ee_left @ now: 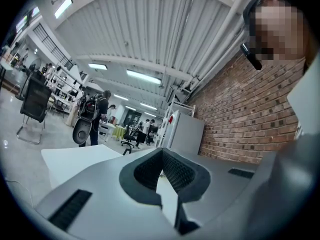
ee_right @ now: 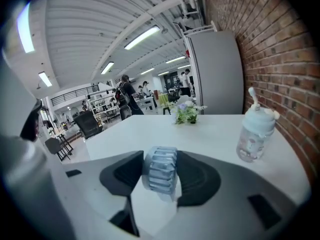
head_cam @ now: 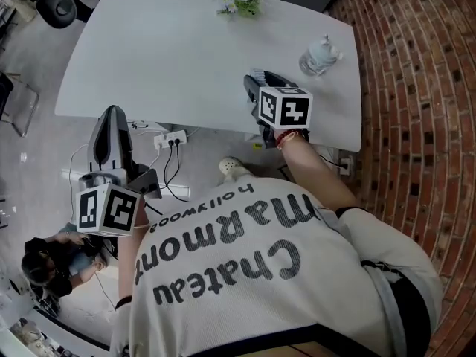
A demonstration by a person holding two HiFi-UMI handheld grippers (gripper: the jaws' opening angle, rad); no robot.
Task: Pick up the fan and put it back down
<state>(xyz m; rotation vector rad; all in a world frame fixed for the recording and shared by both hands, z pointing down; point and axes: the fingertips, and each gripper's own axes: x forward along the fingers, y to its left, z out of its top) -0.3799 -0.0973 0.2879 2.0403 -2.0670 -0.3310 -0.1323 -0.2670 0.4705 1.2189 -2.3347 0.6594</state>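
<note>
A small light-blue ribbed fan [ee_right: 160, 171] sits between the dark pads of my right gripper [ee_right: 160, 160], which is shut on it with both pads against its sides. In the head view the right gripper [head_cam: 258, 79] reaches over the near edge of the white table [head_cam: 171, 50], and its body covers the fan. Whether the fan touches the tabletop cannot be told. My left gripper [head_cam: 111, 116] hangs off the table's near left side, over the floor. It points level, and its pads [ee_left: 150, 173] meet at the tip with nothing between them.
A pale blue bottle [head_cam: 320, 54] [ee_right: 255, 134] stands at the table's right, near the brick wall [head_cam: 416, 88]. A small bunch of flowers [head_cam: 239, 0] [ee_right: 187, 113] sits at the far edge. A power strip [head_cam: 169, 138] with cables lies on the floor below.
</note>
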